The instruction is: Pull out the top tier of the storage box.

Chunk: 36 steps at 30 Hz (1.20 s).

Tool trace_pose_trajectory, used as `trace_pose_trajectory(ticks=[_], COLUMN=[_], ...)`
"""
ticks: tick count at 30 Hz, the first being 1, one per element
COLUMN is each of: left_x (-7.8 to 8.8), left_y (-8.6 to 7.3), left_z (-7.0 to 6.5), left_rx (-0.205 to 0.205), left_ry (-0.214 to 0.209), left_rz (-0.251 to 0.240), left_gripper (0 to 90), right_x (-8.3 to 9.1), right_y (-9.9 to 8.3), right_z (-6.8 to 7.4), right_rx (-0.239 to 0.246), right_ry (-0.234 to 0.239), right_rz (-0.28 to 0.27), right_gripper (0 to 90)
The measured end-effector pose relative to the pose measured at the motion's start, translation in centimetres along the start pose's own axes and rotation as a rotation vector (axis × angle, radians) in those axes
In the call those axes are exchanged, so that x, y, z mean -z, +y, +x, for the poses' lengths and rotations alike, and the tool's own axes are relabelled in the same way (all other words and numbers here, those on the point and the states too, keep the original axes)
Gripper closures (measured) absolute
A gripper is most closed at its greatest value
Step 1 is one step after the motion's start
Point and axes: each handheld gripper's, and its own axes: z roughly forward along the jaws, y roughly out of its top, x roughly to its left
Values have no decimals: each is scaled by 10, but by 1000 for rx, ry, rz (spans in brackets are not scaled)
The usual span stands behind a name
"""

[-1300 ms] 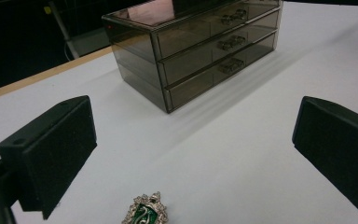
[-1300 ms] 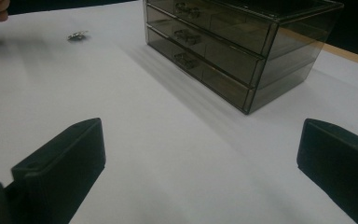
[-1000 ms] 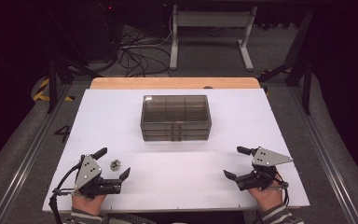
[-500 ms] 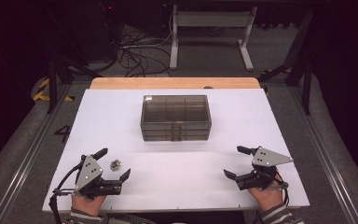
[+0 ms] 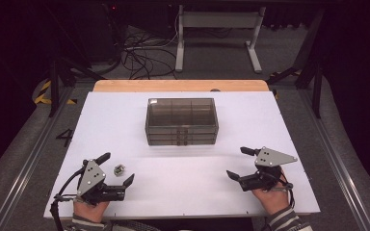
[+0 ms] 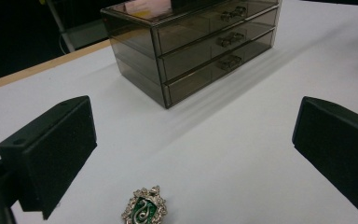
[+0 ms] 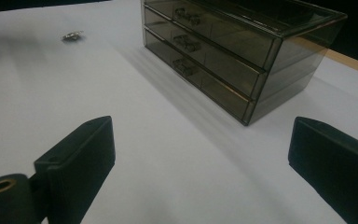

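Both matte-black grippers gape; left gripper [image 5: 117, 168] straddles ornate green-enamel badge [image 6: 144, 209] near smoky drawer box [image 5: 181, 121]

Green enamel crest badge [image 6: 144, 209], silver scrolled rim w/ silver serpent at centre, lies flat, face up, on white table nr front-left. Smoked clear 3-drawer organiser [image 5: 181, 120] stands upright mid-table, all drawers closed, well apart from badge.

Left gripper [image 5: 116, 168] fingers spread wide; right gripper [image 5: 241, 163] likewise
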Motion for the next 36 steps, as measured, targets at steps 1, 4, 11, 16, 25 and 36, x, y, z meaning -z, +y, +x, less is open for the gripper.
trace_pose_trajectory(ticks=[1,4,11,16,25,36], left_x=[0,1,2,2,2,2], left_y=[0,0,0,0,-1,-1], left_z=[0,0,1,2,2,3], left_rx=[0,0,2,2,5,7], left_ry=[0,5,2,3,3,0], left_rz=[0,-1,0,0,3,5], left_gripper=[2,2,2,2,2,2], right_x=[-1,-6,-16,-22,-35,-50], right_y=[2,8,20,27,39,55], right_z=[1,1,5,7,12,21], right_rx=[-1,4,26,38,61,97], right_ry=[2,14,37,50,76,109], right_rz=[3,5,8,11,7,9], right_gripper=[93,97,104,107,120,130])
